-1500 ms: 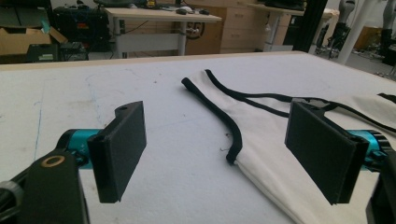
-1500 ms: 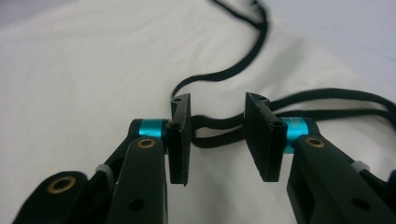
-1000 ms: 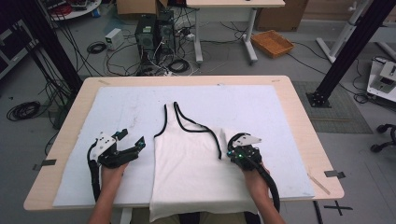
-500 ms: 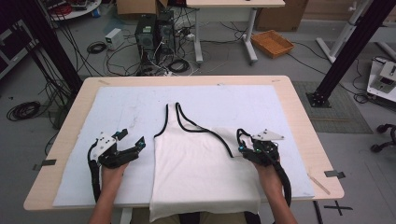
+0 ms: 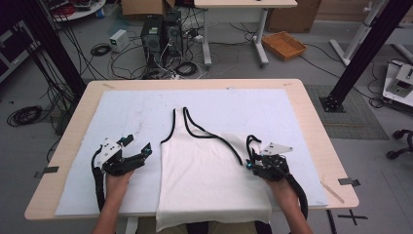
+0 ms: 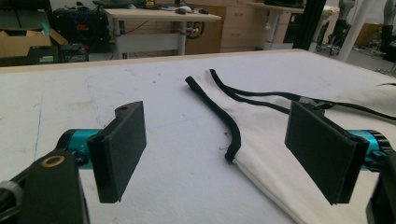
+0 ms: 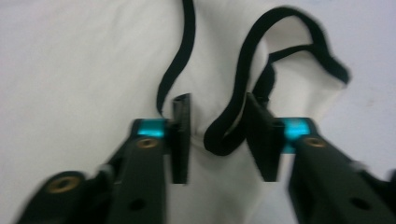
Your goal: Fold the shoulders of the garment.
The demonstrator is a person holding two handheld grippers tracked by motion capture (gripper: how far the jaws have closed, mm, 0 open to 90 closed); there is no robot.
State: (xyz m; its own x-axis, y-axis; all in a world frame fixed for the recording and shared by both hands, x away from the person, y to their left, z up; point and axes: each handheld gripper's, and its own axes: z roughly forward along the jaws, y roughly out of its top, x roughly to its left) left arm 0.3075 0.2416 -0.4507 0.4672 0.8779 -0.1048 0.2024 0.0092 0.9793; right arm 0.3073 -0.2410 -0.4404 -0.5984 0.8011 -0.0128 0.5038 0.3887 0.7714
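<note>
High view overhead facing forward, gripper views close, low, all sharing the tank top (image 5: 204, 165).

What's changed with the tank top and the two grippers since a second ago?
The right hand-held gripper pulled the tank top's black-trimmed strap out toward the table's right side, and its jaws have just been opening, with the strap between them. The left hand-held gripper stayed put, open beside the shirt.

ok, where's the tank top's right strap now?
High view: the right strap lies bunched on the mat at the tank top's right edge, just ahead of the right claw.
</note>
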